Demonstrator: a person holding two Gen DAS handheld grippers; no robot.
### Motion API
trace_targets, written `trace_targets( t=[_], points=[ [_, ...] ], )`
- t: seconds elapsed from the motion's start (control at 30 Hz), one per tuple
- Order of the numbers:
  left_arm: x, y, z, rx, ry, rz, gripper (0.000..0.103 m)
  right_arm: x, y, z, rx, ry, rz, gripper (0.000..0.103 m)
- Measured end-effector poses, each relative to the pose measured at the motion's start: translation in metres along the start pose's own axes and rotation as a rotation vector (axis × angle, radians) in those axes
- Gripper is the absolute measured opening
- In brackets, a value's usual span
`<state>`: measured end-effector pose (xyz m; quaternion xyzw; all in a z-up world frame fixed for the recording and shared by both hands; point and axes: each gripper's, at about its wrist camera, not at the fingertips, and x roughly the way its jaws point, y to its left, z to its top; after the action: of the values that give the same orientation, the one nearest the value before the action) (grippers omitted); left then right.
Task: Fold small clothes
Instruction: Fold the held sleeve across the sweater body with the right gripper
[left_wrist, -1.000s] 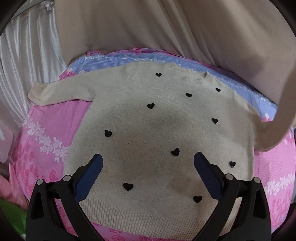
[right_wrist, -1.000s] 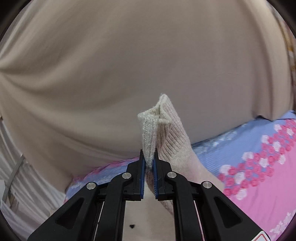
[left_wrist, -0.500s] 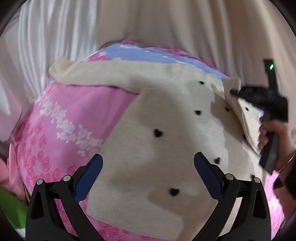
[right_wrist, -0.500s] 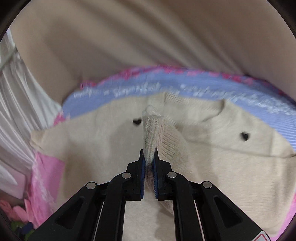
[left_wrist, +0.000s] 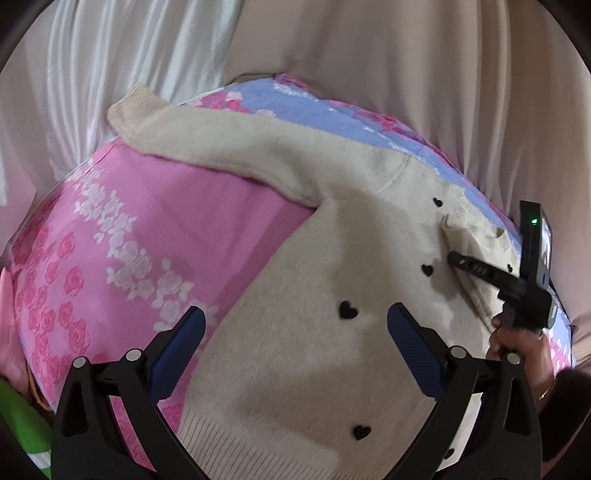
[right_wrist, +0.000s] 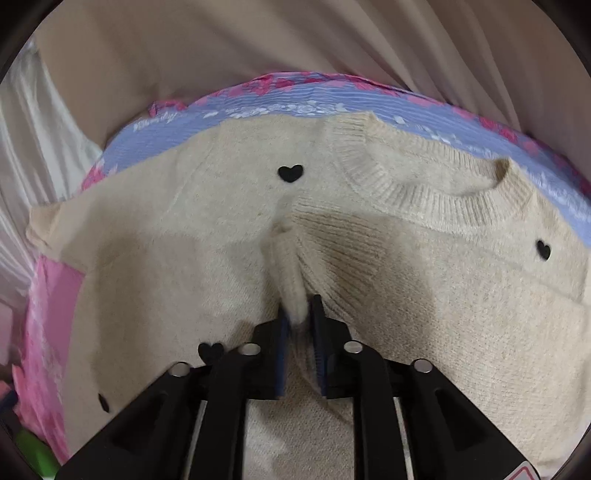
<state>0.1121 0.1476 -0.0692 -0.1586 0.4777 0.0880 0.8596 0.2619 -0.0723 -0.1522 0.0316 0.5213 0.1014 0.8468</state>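
A cream knit sweater (left_wrist: 332, 350) with small black hearts lies flat on a pink and blue floral cover. Its left sleeve (left_wrist: 207, 140) stretches out to the far left. Its right sleeve (right_wrist: 332, 251) is folded across the chest below the ribbed collar (right_wrist: 424, 192). My right gripper (right_wrist: 299, 314) rests low on the chest with the sleeve's cuff (right_wrist: 288, 273) between its jaws, which stand slightly apart; it also shows in the left wrist view (left_wrist: 452, 258). My left gripper (left_wrist: 295, 332) is wide open and empty, above the sweater's lower left body.
The floral cover (left_wrist: 110, 240) drops off at the left. White and beige curtains (left_wrist: 369, 74) hang close behind the far edge. A green object (left_wrist: 18, 424) lies at the lower left.
My right gripper has carried the right sleeve across and down onto the chest, and its jaws have begun to part. My left gripper has swung leftward, still open.
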Motion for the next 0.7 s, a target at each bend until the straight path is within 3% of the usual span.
trace_targets(
  t=[0.1, 0.17, 0.3, 0.47, 0.53, 0.57, 0.6, 0.63, 0.67, 0.7],
  points=[
    [0.006, -0.015, 0.006, 0.021, 0.005, -0.042, 0.098, -0.029, 0.002, -0.006, 0.02, -0.043, 0.071, 0.029],
    [0.022, -0.033, 0.016, 0.027, 0.037, -0.096, 0.098, -0.057, -0.009, -0.018, 0.055, -0.104, 0.084, 0.038],
    [0.074, -0.08, 0.041, -0.002, 0.127, -0.221, 0.098, -0.106, -0.071, -0.066, 0.2, -0.16, -0.02, 0.041],
    [0.135, -0.144, 0.058, 0.01, 0.211, -0.252, 0.098, -0.154, -0.153, -0.132, 0.339, -0.144, -0.228, 0.044],
    [0.164, -0.162, 0.058, -0.005, 0.276, -0.259, 0.094, -0.164, -0.181, -0.157, 0.399, -0.125, -0.273, 0.045],
    [0.168, -0.168, 0.058, -0.01, 0.267, -0.234, 0.091, -0.166, -0.192, -0.166, 0.423, -0.115, -0.282, 0.045],
    [0.165, -0.172, 0.059, -0.003, 0.212, -0.215, 0.082, -0.168, -0.2, -0.175, 0.443, -0.109, -0.291, 0.045],
    [0.162, -0.179, 0.06, 0.032, 0.186, -0.259, 0.041, -0.168, -0.206, -0.18, 0.457, -0.107, -0.297, 0.045],
    [0.164, -0.181, 0.061, 0.041, 0.213, -0.316, 0.012, -0.166, -0.211, -0.185, 0.468, -0.105, -0.291, 0.045],
    [0.165, -0.18, 0.063, 0.018, 0.227, -0.351, 0.008, -0.162, -0.213, -0.188, 0.476, -0.11, -0.283, 0.045]
  ],
)
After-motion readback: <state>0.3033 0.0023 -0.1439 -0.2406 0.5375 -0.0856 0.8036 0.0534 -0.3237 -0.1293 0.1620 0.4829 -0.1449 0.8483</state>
